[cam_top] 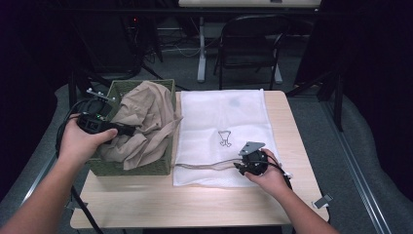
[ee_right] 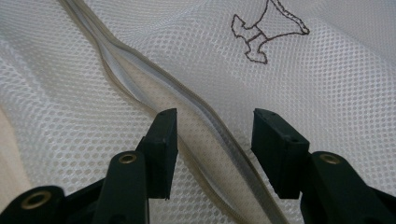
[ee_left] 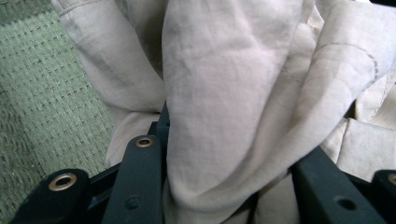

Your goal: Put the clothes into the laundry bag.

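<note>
Left tongs clenched on beige garment in green woven basket, right tongs released, jaws apart over white mesh laundry bag's zipper, on desk.

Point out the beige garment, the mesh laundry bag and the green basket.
beige garment [cam_top: 146,117], high view, on its bunched middle.
mesh laundry bag [cam_top: 219,109], high view, on its bare upper panel.
green basket [cam_top: 141,168], high view, on its front wall.

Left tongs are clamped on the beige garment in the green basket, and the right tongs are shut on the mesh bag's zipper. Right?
Not quite. In the right gripper view the right tongs stand open, with the mesh bag's zipper lying untouched between them. The left tongs do clamp the beige garment.
</note>
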`<state>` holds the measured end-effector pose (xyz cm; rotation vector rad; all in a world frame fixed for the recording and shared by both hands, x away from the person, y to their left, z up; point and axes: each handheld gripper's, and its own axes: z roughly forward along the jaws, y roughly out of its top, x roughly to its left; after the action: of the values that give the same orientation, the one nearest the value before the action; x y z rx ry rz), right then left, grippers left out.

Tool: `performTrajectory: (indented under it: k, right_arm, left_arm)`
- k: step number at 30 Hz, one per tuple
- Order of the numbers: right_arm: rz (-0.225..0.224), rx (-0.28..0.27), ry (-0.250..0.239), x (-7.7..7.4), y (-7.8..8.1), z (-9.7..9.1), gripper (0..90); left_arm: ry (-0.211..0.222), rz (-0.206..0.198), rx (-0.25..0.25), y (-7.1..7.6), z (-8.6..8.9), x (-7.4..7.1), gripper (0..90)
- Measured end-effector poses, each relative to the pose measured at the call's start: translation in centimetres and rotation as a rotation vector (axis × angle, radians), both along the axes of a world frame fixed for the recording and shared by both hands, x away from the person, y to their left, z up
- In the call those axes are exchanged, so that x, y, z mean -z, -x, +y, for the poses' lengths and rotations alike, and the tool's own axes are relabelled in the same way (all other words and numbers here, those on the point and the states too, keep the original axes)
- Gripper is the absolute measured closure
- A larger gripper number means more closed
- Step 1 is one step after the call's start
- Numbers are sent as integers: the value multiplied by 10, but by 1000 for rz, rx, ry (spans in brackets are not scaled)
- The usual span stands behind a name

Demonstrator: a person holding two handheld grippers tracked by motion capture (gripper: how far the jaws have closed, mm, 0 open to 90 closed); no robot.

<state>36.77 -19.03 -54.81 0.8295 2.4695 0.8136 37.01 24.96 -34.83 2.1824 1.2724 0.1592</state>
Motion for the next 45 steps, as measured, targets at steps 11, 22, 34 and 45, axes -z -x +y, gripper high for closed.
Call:
performTrajectory:
  k: [11, 22, 34, 45]
  right_arm:
    - [-3, -12, 45, 7, -11, 12, 516]
    - [4, -48, 14, 7, -14, 18, 748]
    - [28, -35, -29, 5, -17, 15, 860]
    - [-14, -31, -31, -9, -20, 17, 870]
  left_arm:
    - [8, -3, 25, 3, -5, 2, 640]
    - [9, -4, 44, 8, -10, 4, 640]
    - [9, -4, 69, 15, -15, 6, 639]
    - [21, 0, 95, 24, -21, 9, 640]
